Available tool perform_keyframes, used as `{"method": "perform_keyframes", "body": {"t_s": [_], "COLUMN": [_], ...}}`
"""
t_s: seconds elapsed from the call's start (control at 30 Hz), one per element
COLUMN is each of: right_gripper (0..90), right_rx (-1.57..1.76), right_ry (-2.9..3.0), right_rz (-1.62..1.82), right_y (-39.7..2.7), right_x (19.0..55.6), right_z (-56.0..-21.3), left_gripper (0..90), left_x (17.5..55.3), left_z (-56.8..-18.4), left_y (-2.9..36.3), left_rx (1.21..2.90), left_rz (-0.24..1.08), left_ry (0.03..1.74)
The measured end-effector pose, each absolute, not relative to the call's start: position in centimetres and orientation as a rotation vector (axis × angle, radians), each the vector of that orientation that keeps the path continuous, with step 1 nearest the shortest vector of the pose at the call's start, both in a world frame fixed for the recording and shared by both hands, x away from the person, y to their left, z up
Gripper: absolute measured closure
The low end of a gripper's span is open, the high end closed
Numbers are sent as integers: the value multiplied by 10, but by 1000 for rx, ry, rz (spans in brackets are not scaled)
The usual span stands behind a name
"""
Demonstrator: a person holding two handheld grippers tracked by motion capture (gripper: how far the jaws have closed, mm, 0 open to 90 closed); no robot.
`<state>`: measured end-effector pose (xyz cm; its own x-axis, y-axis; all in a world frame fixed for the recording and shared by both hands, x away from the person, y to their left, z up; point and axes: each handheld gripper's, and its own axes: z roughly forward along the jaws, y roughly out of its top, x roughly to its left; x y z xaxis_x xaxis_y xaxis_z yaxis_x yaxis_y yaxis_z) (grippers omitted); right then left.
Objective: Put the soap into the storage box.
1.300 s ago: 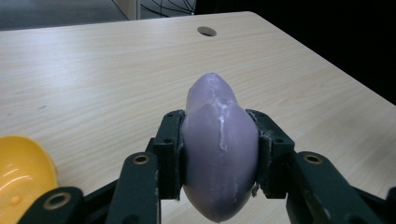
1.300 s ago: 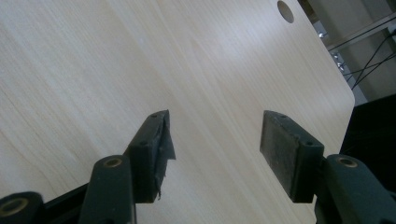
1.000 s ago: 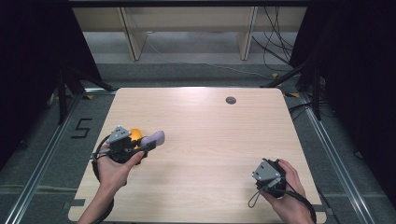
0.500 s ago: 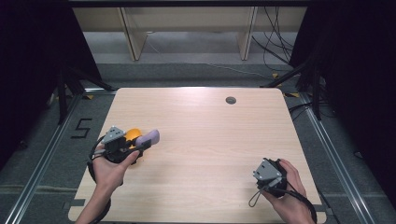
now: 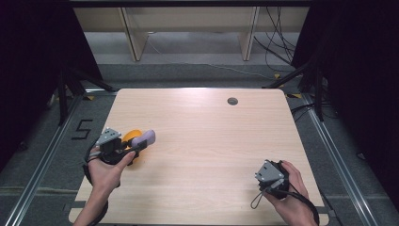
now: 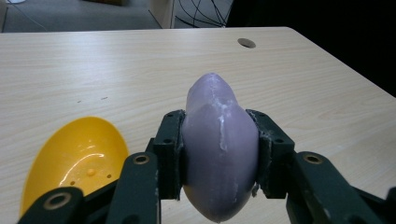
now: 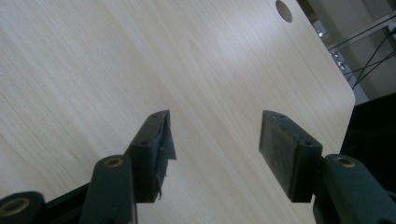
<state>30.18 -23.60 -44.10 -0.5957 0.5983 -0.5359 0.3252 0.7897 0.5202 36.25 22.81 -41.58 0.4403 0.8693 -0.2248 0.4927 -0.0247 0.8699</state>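
At the left edge of a pale wooden table (image 5: 202, 141), the left gripper (image 5: 134, 147) clamped a lilac, egg-shaped piece (image 5: 143, 138), as seen from the high view. From the left gripper view, both black pads pressed against the sides of that piece (image 6: 219, 149), whose rounded tip pointed out over the tabletop toward a small round hole (image 6: 246, 43) near the far edge. Just beside the grip lay a glossy yellow shell (image 6: 74, 161), hollow side up on the wood, partly behind the left jaw. Whether the lilac piece touched the table could not be told. Well apart, near the table's front right corner, the right gripper (image 7: 215, 140) was held in the person's right hand (image 5: 287, 186), its jaws standing apart with nothing between them and bare wood showing beyond.
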Motion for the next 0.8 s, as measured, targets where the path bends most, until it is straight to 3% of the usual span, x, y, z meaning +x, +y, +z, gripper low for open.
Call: {"method": "perform_keyframes", "body": {"t_s": [0.8], "right_gripper": [446], "right_rx": [692], "right_ry": [2252], "right_rz": [490], "right_y": [-237], "right_x": [302], "right_z": [-441], "left_gripper": [589], "left_x": [373], "left_z": [-429], "left_y": [252], "left_rx": [1611], "left_rz": [618], "left_ry": [1349]}}
